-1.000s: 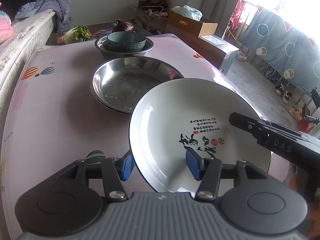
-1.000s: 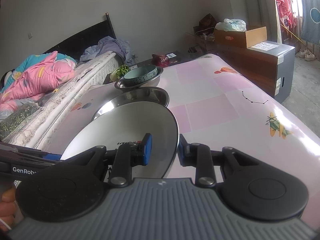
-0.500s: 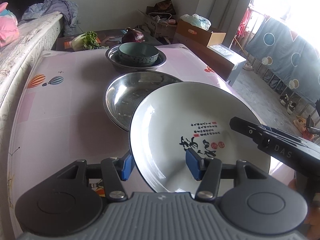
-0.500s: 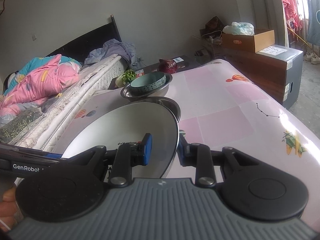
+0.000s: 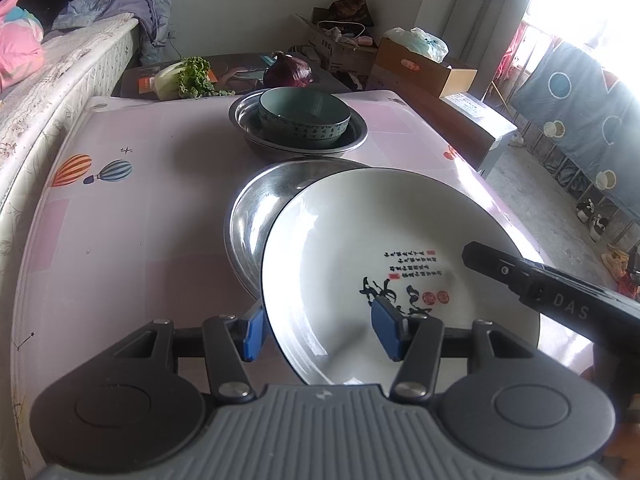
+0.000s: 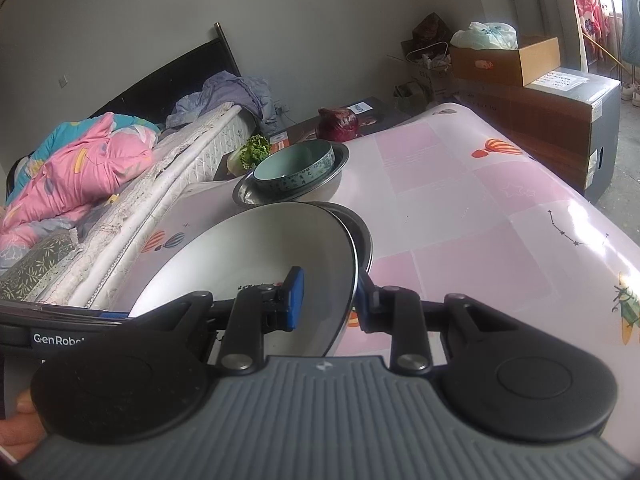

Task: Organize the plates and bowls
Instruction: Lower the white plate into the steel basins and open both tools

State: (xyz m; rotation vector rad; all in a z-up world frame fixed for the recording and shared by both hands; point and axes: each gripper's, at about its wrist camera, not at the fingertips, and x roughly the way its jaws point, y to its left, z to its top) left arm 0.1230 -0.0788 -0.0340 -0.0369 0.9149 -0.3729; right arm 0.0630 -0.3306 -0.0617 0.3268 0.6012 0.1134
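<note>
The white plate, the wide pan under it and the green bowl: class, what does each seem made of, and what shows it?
White plate: likely glazed ceramic, with a glossy sheen and printed black calligraphy.
Wide pan: probably stainless steel, silvery with mirror-like reflections.
Green bowl: apparently glazed ceramic, smooth celadon inside, with a patterned band outside.

Left gripper (image 5: 320, 330) jaws spread wide with white plate (image 5: 384, 264) rim between them, right gripper (image 6: 326, 300) pads closed on opposite rim, both level, facing each other
</note>
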